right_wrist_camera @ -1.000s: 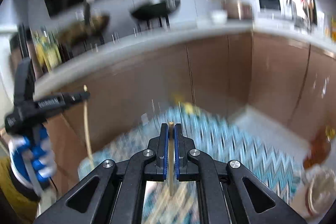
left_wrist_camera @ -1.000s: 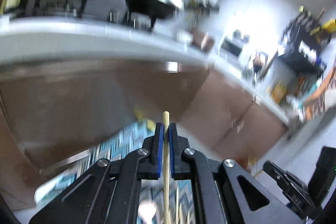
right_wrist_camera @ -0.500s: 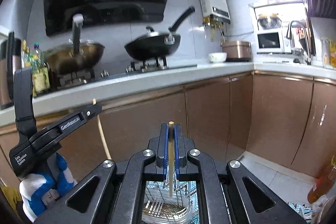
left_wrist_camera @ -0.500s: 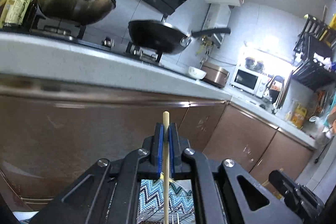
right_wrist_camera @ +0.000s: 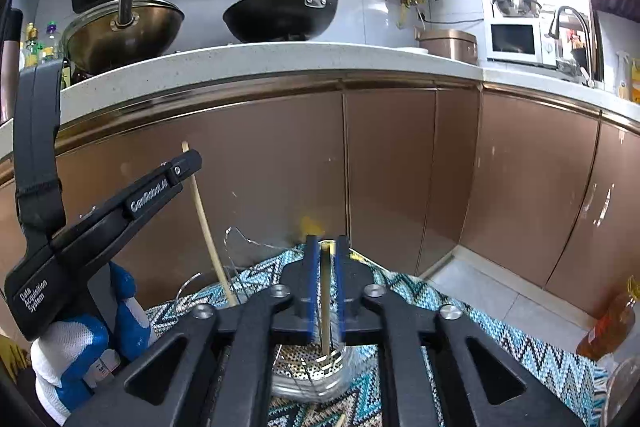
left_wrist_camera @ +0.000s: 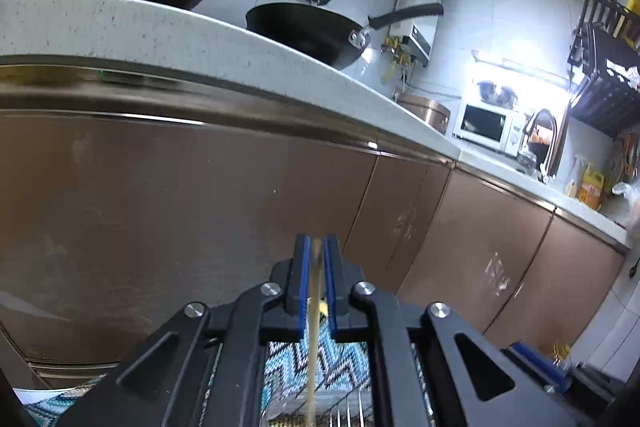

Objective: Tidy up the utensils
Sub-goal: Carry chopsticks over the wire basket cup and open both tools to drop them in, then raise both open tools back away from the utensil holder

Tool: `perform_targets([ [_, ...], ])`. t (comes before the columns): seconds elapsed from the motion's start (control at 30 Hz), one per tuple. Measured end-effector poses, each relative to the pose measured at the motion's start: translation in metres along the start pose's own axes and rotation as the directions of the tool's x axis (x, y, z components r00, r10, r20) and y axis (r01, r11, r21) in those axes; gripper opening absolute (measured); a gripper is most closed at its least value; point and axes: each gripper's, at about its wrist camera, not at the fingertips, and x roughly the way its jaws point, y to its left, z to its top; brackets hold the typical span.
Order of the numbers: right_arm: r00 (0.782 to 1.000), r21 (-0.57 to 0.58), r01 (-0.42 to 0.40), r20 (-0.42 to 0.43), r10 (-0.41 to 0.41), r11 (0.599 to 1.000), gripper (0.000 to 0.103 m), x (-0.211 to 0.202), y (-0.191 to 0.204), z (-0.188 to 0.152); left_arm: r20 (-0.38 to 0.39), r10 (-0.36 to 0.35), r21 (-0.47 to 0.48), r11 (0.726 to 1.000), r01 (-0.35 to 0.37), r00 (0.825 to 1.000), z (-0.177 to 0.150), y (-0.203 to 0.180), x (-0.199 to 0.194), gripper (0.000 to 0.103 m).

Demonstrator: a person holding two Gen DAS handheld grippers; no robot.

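Thin pale wooden chopstick [left_wrist_camera: 314, 343], smooth and round, sits upright between the blue pads of the left gripper [left_wrist_camera: 315, 247], jaws pinching it. Right gripper [right_wrist_camera: 327, 247] likewise pinches a 2nd chopstick [right_wrist_camera: 326, 307], tip down at 6 o'clock in a perforated metal holder [right_wrist_camera: 308, 373] on a zigzag-weave mat [right_wrist_camera: 500, 339]. Glossy copper cabinet fronts [right_wrist_camera: 520, 195] at 12.

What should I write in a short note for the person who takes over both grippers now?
Left gripper: shut on a chopstick, upright.
Right gripper: shut on a second chopstick, its lower end inside the perforated metal holder on the zigzag mat.
Done: both sticks lifted; the right one is over the holder.
Left: release the right one, then bring the left stick to the holder.
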Motion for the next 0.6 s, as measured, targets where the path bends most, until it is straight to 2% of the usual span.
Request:
perform_targets([
  [0.03, 1.000, 0.004, 0.002, 0.000, -0.002, 1.000, 0.027, -0.001, 0.000, 0.001, -0.011, -0.010, -0.001, 1.000, 0.010, 1.000, 0.002, 0.001, -0.002, 0.025],
  [0.07, 1.000, 0.011, 0.004, 0.002, -0.004, 1.000, 0.033, -0.004, -0.002, 0.002, -0.023, -0.021, -0.003, 1.000, 0.021, 1.000, 0.003, 0.001, -0.005, 0.031],
  [0.1, 1.000, 0.018, 0.001, 0.009, -0.001, 1.000, 0.033, -0.009, -0.003, 0.003, -0.026, -0.027, -0.002, 1.000, 0.027, 0.999, 0.006, 0.002, -0.010, 0.038],
  [0.27, 0.999, 0.037, 0.009, 0.045, -0.011, 0.999, 0.034, -0.046, -0.001, 0.019, -0.010, -0.060, 0.059, 0.996, 0.060, 0.998, 0.027, -0.001, -0.054, 0.044],
  [0.6, 0.990, 0.036, 0.024, 0.142, -0.029, 0.999, 0.034, -0.160, 0.018, 0.050, 0.073, -0.099, 0.163, 0.983, 0.086, 0.992, 0.089, 0.031, -0.191, 0.046],
])
